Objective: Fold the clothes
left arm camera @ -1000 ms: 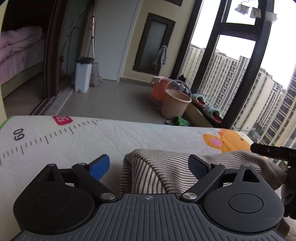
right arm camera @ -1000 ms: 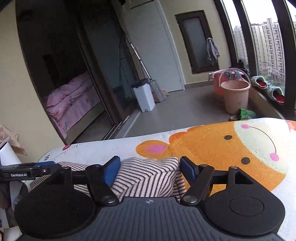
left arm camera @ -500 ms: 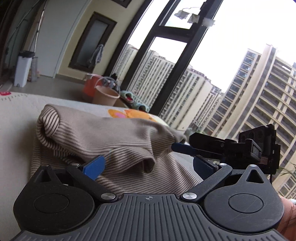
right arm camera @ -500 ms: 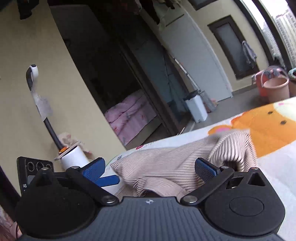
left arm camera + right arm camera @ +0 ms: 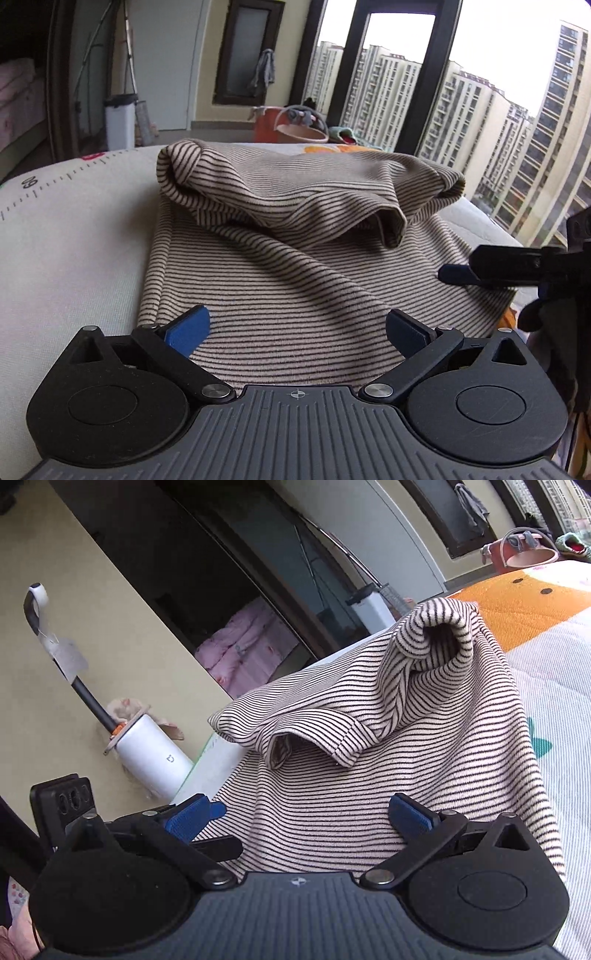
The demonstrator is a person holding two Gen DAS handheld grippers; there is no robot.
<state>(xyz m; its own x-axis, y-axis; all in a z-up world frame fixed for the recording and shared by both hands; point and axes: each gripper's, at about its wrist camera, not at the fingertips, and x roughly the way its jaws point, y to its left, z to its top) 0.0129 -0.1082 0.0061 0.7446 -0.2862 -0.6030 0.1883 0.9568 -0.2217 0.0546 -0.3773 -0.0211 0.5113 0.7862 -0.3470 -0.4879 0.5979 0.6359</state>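
Observation:
A beige garment with thin dark stripes (image 5: 295, 258) lies on the quilted mat (image 5: 74, 229), its far part folded back toward me in a loose bunched roll. My left gripper (image 5: 297, 330) is open over the garment's near edge, holding nothing. My right gripper (image 5: 297, 814) is open over the near edge too, and empty; its blue-tipped fingers also show at the right of the left wrist view (image 5: 458, 275). The striped garment (image 5: 369, 768) fills the middle of the right wrist view. The left gripper's fingers (image 5: 216, 808) show at the lower left there.
The mat has a ruler print (image 5: 29, 184) and an orange cartoon animal (image 5: 517, 598). Beyond it stand buckets (image 5: 291, 129), a white bin (image 5: 120, 122) and tall windows. A white canister with a black handle (image 5: 147, 757) stands by the wall.
Both grippers have let go of the garment's far part after carrying it over toward me, and drew back to the near edge. The left wrist view swung back toward the room.

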